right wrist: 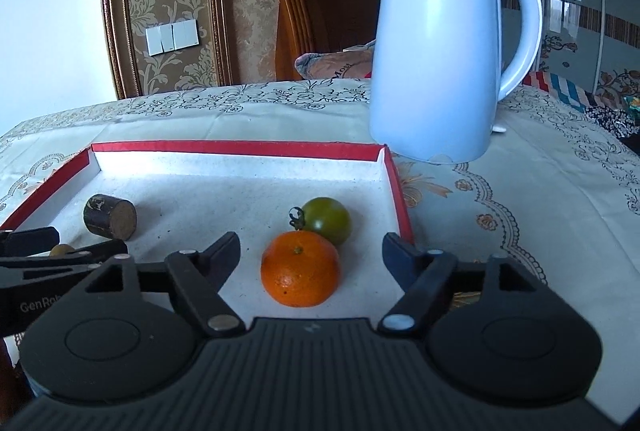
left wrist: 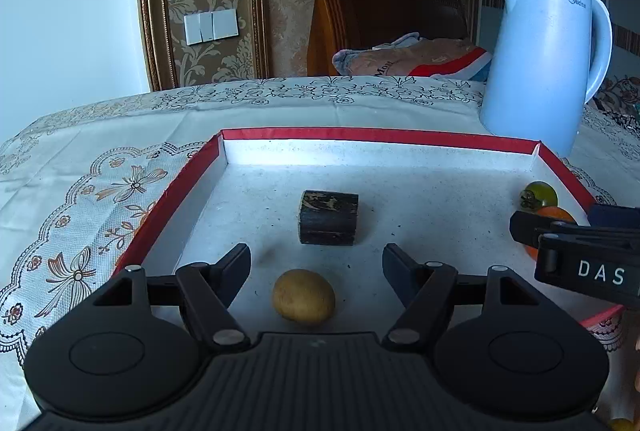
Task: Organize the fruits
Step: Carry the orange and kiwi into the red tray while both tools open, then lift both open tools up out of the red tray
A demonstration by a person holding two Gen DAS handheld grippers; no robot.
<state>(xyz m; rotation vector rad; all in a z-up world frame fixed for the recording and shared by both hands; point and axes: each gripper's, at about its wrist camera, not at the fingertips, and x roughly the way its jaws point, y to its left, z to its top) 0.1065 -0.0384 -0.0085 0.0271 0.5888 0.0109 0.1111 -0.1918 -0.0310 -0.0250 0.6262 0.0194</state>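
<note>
Between spread right fingers [right wrist: 230, 249]: orange [right wrist: 300, 269], untouched.

In the left wrist view, the right hand-held gripper [left wrist: 516, 227] enters from the right edge; most of its body is cut off, and it covers the lower part of the orange [left wrist: 554, 214]. A small yellow object [left wrist: 620, 425] at the bottom right corner is cut off and cannot be identified. In the right wrist view, the left hand-held gripper [right wrist: 86, 241] hides all but a sliver of the yellowish fruit [right wrist: 62, 250]. The tray [right wrist: 236, 146] near edge lies hidden behind the gripper body.
</note>
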